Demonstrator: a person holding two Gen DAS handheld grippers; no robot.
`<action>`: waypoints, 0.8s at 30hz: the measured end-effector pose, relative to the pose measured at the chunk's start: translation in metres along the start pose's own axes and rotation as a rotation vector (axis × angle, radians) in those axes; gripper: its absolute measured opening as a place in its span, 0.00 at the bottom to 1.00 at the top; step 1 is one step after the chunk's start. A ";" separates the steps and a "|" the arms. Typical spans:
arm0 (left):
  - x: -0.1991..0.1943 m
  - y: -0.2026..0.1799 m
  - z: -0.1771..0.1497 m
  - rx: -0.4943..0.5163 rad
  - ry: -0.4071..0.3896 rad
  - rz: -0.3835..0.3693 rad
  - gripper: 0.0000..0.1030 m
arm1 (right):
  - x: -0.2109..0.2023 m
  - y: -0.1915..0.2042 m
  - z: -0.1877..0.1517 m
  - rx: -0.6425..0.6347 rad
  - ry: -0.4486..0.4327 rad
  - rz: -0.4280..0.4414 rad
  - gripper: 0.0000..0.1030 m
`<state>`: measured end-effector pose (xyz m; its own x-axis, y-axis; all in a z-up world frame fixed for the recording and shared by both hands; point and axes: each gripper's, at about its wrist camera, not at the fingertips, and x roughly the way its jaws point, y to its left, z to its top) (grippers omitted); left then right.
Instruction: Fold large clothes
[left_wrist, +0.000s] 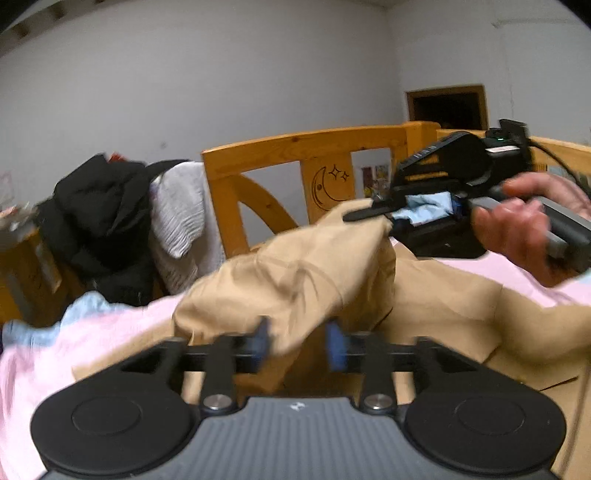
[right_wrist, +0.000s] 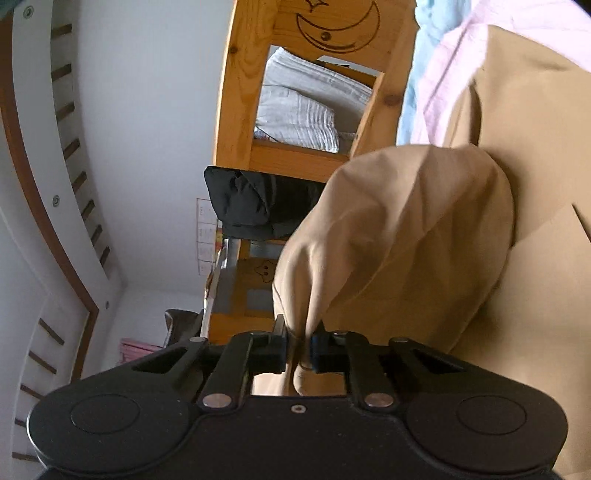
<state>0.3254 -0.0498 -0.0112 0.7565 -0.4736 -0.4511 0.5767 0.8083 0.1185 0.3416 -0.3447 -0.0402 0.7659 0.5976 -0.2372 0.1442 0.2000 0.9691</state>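
Tan garment (left_wrist: 295, 273): bunched at centre frame, spread over pink bedding (left_wrist: 92, 332) before a wooden bed frame (left_wrist: 303, 147). Left gripper (left_wrist: 297, 341): jaws parted around a tan fold, blurred, so grasp cannot be told. Right gripper (right_wrist: 298, 349): clenched on the garment's edge, lower centre of its view.

Matt tan woven cloth garment (left_wrist: 295, 266), softly creased. Pink cotton-looking sheet (left_wrist: 110, 325) beneath. Glossy varnished knotty pine bed frame (left_wrist: 306, 147). Matt black plastic gripper body (right_wrist: 295, 435) with shiny metal rivets (right_wrist: 217, 400). Ribbed white knit blanket (right_wrist: 306, 110).
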 end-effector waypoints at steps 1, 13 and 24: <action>-0.005 -0.001 -0.005 -0.018 -0.001 -0.019 0.46 | 0.003 0.004 0.004 0.001 -0.001 0.001 0.10; 0.099 0.036 -0.006 -0.111 0.134 0.026 0.15 | 0.013 0.055 0.027 -0.124 0.049 0.015 0.09; 0.082 0.081 -0.041 -0.263 0.207 -0.006 0.14 | -0.007 -0.019 -0.002 -0.204 0.162 0.170 0.09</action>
<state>0.4216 -0.0090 -0.0753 0.6593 -0.4191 -0.6242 0.4611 0.8812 -0.1046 0.3319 -0.3509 -0.0566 0.6559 0.7487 -0.0961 -0.1192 0.2285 0.9662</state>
